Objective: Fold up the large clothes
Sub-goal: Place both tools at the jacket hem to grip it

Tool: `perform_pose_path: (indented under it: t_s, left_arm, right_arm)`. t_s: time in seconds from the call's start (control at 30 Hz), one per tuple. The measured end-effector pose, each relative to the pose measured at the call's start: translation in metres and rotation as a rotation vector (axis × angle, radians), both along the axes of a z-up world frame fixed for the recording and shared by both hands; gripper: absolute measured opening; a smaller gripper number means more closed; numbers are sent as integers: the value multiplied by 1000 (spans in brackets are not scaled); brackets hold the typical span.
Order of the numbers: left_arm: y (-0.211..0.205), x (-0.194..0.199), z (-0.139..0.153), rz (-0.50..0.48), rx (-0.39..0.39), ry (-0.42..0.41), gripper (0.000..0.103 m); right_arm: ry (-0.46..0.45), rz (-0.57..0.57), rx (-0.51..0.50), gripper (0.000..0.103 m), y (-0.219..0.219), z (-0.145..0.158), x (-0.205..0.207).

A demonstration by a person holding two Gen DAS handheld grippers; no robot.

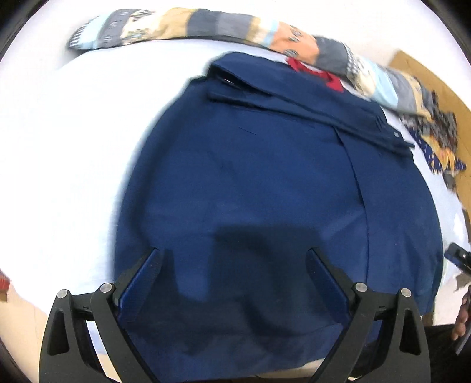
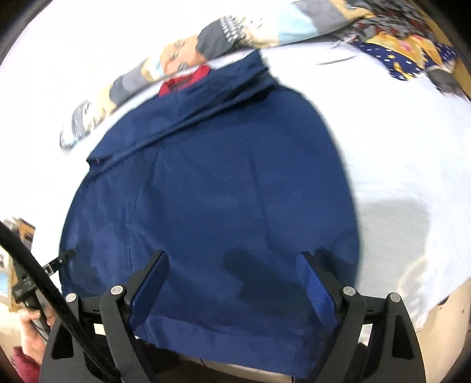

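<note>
A large navy blue garment (image 1: 259,182) lies spread flat on a white sheet (image 1: 73,132), its folded collar end at the far side and its hem hanging over the near edge. It also fills the right wrist view (image 2: 212,191). My left gripper (image 1: 234,256) is open and empty, hovering above the garment's near part. My right gripper (image 2: 232,259) is open and empty, above the garment's near right part. Both throw shadows on the cloth.
A patterned grey, beige and light blue garment (image 1: 206,23) lies along the far side, with a red piece (image 1: 321,73) beside the navy collar. A dark patterned cloth (image 2: 412,56) lies at the far right. A cable (image 2: 44,285) crosses the right wrist view's left edge.
</note>
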State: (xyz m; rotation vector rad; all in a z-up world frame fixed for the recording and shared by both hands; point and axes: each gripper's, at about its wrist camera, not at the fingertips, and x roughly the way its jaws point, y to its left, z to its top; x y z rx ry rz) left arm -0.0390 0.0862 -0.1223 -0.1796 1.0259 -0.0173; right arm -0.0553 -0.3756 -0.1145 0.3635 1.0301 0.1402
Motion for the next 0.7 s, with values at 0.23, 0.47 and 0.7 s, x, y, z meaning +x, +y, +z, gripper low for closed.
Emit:
perform_pose_path:
  t_s: [0.23,0.47,0.7]
  left_arm:
    - [59,-24,27,103,-34,-47,97]
    - [87,-34,15,151,-122,13,63]
    - [72,-27,-6,77,-182,112,42]
  right_arm:
    - [-8,-93,108,91,-41,1,-27]
    - [11,-115,151,90,-45,-4,-39]
    - [61,-193,246,90,-68,-18,-46]
